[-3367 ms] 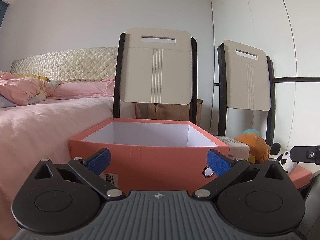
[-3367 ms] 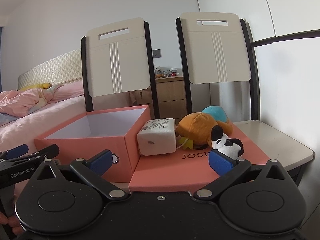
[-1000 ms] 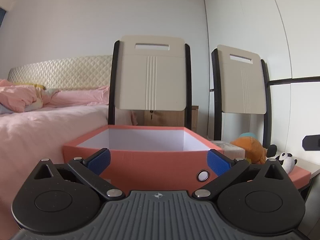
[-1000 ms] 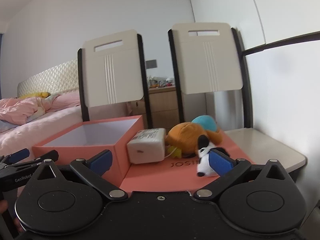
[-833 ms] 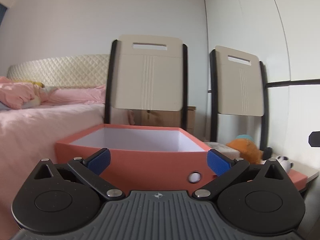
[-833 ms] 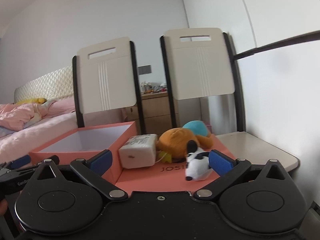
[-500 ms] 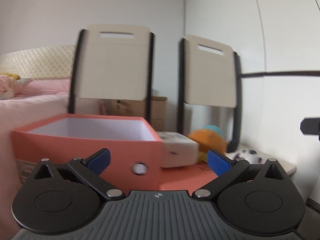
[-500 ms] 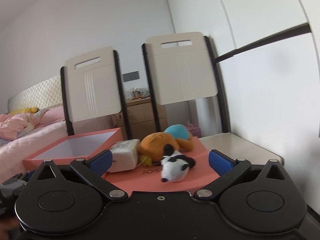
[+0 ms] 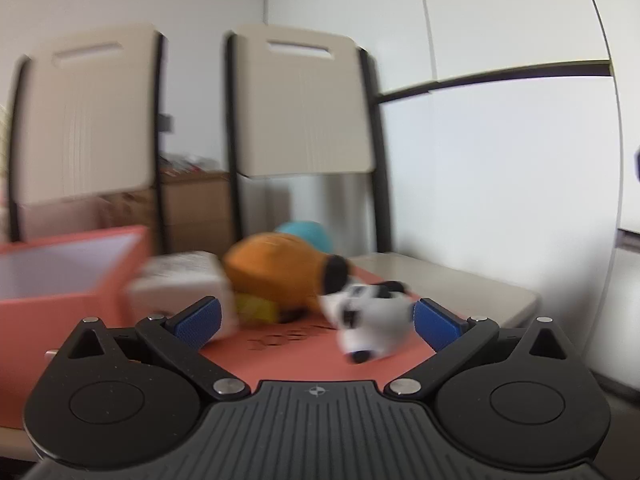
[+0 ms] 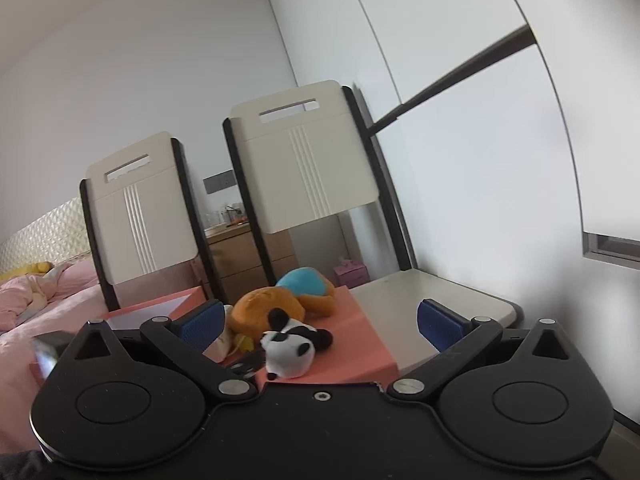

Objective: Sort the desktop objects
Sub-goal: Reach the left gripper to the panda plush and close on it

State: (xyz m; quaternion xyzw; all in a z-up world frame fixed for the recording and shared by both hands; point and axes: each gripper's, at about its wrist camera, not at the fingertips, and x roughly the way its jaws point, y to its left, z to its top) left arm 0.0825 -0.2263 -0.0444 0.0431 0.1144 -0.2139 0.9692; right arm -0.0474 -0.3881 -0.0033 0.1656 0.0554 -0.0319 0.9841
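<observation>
Panda toy (image 9: 370, 316), soft and light, suits a body pinch; both hand-held grippers, left (image 9: 316, 318) and right (image 10: 318, 322), gape empty.

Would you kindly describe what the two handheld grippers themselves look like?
Both match: the left gripper and right gripper have black linkage arms with silver pivot pins, round black discs either side, and blue textured pads on the fingers. The left body is ribbed grey with a small crosshair mark.

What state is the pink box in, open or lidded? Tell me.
Open. The pink box has no lid on it; its pale inner walls show. Its lid lies flat beside it, under the panda toy.
</observation>
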